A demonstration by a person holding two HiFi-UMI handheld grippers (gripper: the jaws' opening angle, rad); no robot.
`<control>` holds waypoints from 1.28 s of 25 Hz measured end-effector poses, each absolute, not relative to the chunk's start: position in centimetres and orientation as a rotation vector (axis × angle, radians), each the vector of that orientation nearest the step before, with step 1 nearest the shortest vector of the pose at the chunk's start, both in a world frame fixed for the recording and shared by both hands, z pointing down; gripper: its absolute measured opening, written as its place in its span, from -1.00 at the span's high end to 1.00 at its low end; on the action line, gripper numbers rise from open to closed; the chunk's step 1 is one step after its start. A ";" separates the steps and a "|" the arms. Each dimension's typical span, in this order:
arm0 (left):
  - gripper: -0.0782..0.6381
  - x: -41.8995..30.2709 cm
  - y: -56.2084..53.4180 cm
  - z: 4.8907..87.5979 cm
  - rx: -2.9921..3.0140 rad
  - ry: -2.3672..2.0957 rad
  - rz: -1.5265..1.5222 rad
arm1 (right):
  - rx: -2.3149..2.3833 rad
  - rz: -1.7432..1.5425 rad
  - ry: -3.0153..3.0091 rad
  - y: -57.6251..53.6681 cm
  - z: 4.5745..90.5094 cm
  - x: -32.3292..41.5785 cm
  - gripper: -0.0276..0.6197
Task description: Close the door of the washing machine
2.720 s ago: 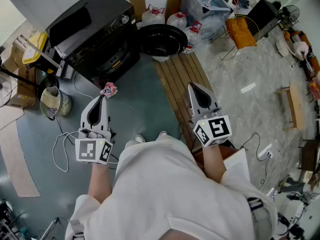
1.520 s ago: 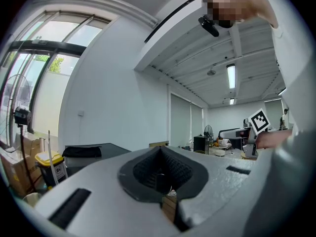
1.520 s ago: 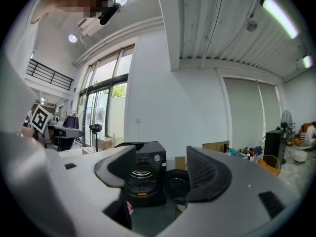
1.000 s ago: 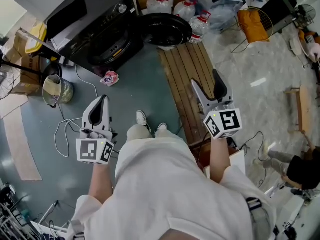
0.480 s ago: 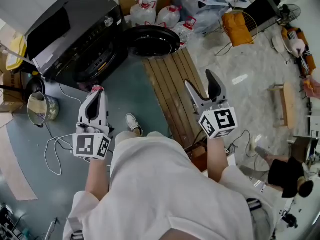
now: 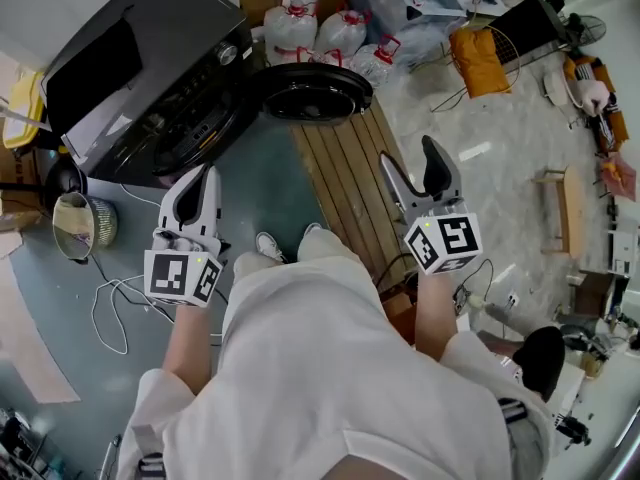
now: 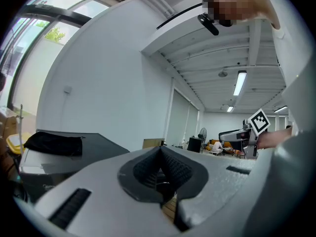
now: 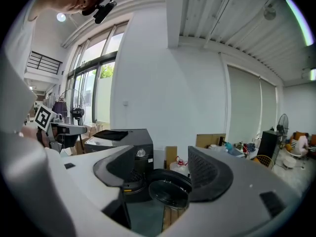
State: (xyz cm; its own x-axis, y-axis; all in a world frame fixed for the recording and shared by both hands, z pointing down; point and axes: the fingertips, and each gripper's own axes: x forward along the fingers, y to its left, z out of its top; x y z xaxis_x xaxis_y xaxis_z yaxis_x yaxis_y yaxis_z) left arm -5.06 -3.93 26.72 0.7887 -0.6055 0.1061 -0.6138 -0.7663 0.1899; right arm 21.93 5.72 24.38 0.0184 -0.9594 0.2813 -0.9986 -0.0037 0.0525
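The black washing machine point(image 6: 150, 78) stands at the upper left of the head view, and its round door point(image 6: 315, 93) hangs swung open to its right. My left gripper point(image 6: 200, 180) is shut and empty, a short way in front of the machine's front panel. My right gripper point(image 6: 411, 163) is open with nothing between its fingers, held over the wooden slats, and the open door lies beyond its tips. The right gripper view shows the machine point(image 8: 126, 152) and the door point(image 8: 170, 189) between the open jaws of the right gripper point(image 8: 163, 154). In the left gripper view the left gripper point(image 7: 160, 149) has its pads meeting, with the machine's top point(image 7: 64, 147) at the left.
A wooden slatted pallet point(image 6: 345, 178) lies on the floor to the right of the door. Water bottles point(image 6: 300, 23) and bags stand behind the door. A metal bucket point(image 6: 75, 223) and loose cables point(image 6: 110, 308) lie at the left. My shoes point(image 6: 270, 243) are between the grippers.
I have stepped closer to the washing machine, and both grippers have come forward toward it. The door is still open. Neither gripper's jaws have changed.
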 end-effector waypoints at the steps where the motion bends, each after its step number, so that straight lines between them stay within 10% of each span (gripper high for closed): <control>1: 0.77 -4.7 -4.3 26.6 2.770 -0.952 0.063 | 2.051 0.245 -2.032 5.0 24.7 22.3 -0.04; 32: 0.77 -0.5 -12.4 36.3 2.499 -1.272 0.288 | 1.244 0.243 -1.947 -18.2 51.9 32.1 -0.09</control>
State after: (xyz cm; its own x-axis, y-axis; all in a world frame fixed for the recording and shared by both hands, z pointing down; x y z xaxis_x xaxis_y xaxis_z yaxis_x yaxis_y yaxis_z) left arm -0.53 -12.38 36.31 0.5827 -0.7471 0.3199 -0.8120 -0.5514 0.1912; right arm 32.14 -18.20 51.93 -0.2011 -0.6791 0.7060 -0.8320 0.4988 0.2428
